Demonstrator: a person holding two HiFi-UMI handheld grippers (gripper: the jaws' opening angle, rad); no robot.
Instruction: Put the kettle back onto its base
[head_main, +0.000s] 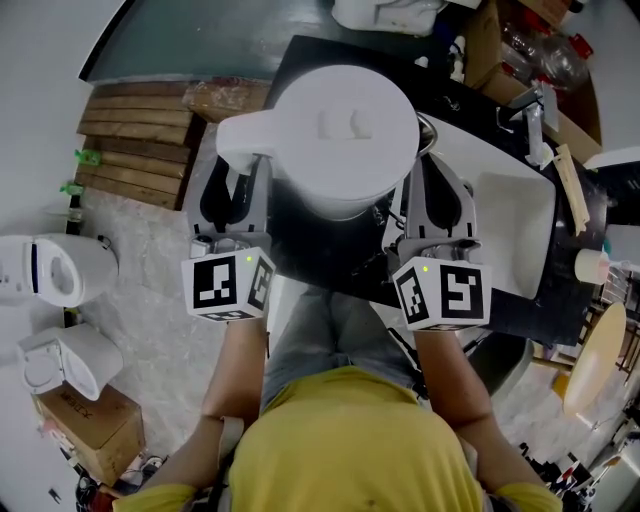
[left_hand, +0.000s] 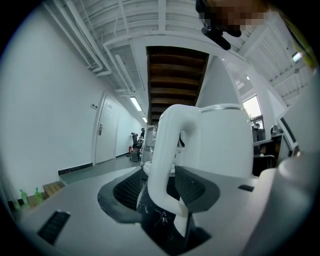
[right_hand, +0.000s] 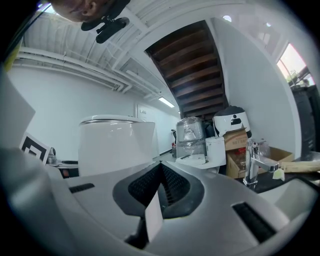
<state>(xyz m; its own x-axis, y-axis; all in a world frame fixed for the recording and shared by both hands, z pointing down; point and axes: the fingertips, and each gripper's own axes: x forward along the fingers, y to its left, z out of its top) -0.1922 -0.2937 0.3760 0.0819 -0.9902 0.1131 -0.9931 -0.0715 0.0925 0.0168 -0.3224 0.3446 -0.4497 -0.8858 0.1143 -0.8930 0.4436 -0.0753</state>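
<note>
Kettle (head_main: 345, 135) stands upright on the counter (head_main: 320, 250), near its left edge. The base is hidden under it, so I can't confirm seating, but it looks set down and the task near done. Left claw (head_main: 240, 180) is wide open around the handle (head_main: 245, 140), pads off it, gripping nothing. Right claw (head_main: 438, 185) is closed and empty, just right of the body. What's left: pull the left claw back nearward, where there's open room. Sink (head_main: 515, 235) and tap (head_main: 530, 115) crowd the right.

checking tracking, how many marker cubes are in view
2. One cube sits at the back of the left tongs, the other at the back of the right tongs. None seems hidden.
</note>
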